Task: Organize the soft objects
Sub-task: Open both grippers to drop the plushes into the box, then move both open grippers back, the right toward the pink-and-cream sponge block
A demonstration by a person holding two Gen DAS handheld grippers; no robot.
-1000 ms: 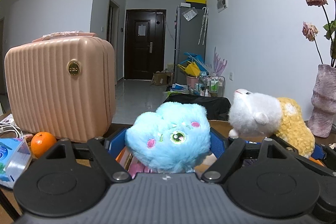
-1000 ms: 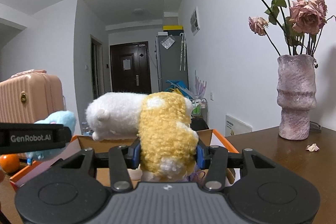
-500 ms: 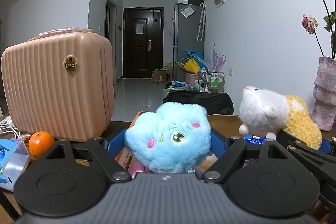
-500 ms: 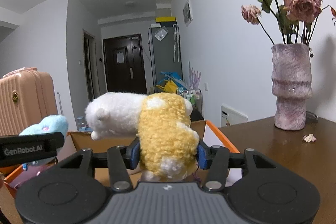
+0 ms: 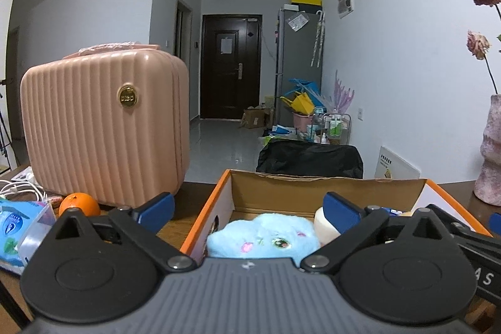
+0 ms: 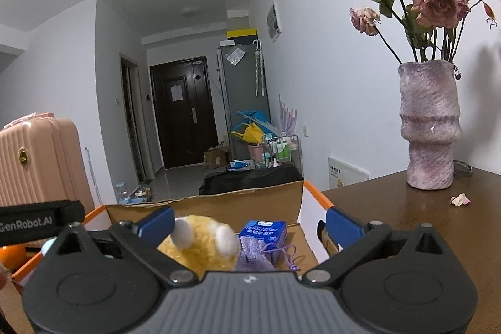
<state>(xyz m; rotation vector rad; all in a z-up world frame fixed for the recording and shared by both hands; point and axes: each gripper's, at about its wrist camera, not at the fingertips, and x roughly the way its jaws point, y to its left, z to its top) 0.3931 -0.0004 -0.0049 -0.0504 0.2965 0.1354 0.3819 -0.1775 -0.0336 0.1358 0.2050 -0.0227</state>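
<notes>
A light blue plush (image 5: 266, 238) lies inside the orange-rimmed cardboard box (image 5: 325, 188), below my left gripper (image 5: 249, 213), which is open and empty above it. In the right wrist view a yellow and white plush (image 6: 203, 243) lies in the same box (image 6: 300, 208), below my right gripper (image 6: 249, 223), which is open and empty. A blue tissue pack (image 6: 263, 235) and a purple drawstring pouch (image 6: 260, 257) lie beside the yellow plush. A white rounded thing (image 5: 324, 221) shows next to the blue plush.
A pink ribbed case (image 5: 103, 127) stands on the table left of the box, with an orange (image 5: 80, 204) and a wipes pack (image 5: 22, 227) in front. A purple vase (image 6: 430, 127) with dried roses stands at the right; a fallen petal (image 6: 459, 199) lies near it.
Both grippers have opened and let go of their plush toys. The blue plush and the yellow and white plush have dropped into the box.
</notes>
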